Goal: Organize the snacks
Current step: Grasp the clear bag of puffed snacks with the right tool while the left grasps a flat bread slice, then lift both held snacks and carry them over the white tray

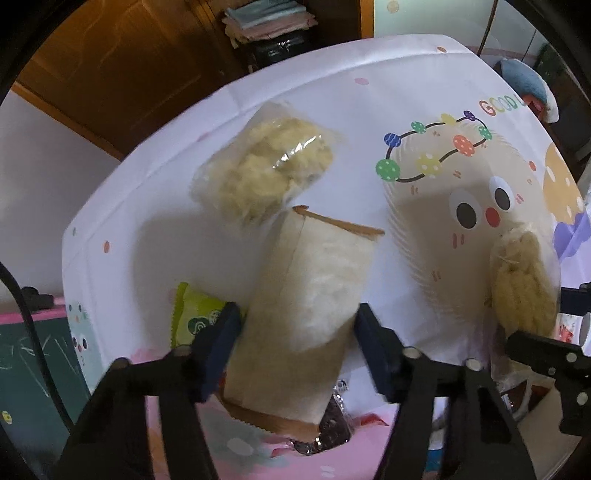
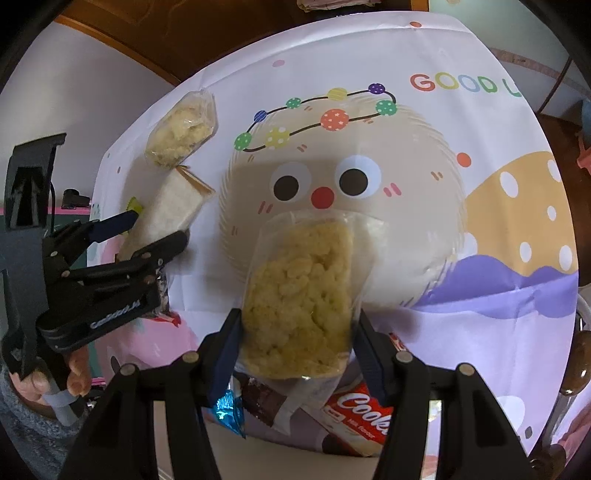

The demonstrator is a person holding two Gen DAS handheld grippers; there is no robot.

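Note:
My left gripper (image 1: 297,325) is shut on a tan paper-wrapped bread packet (image 1: 306,295), held over the cartoon tablecloth (image 1: 369,92); it also shows in the right wrist view (image 2: 170,210). A clear bag of yellow puffed snack (image 1: 266,166) lies on the cloth just beyond it. A green snack packet (image 1: 195,314) lies by the left finger. My right gripper (image 2: 295,332) is shut on a second clear bag of yellow puffed snack (image 2: 299,295), which also shows in the left wrist view (image 1: 524,291). A red Cookies pack (image 2: 358,421) and a blue foil wrapper (image 2: 229,410) lie under it.
A dark foil-wrapped snack (image 1: 332,424) lies beneath the bread packet. The table's left edge borders a pink and green board (image 1: 33,350). A wooden cabinet (image 1: 110,74) with folded cloths (image 1: 266,22) stands behind the table.

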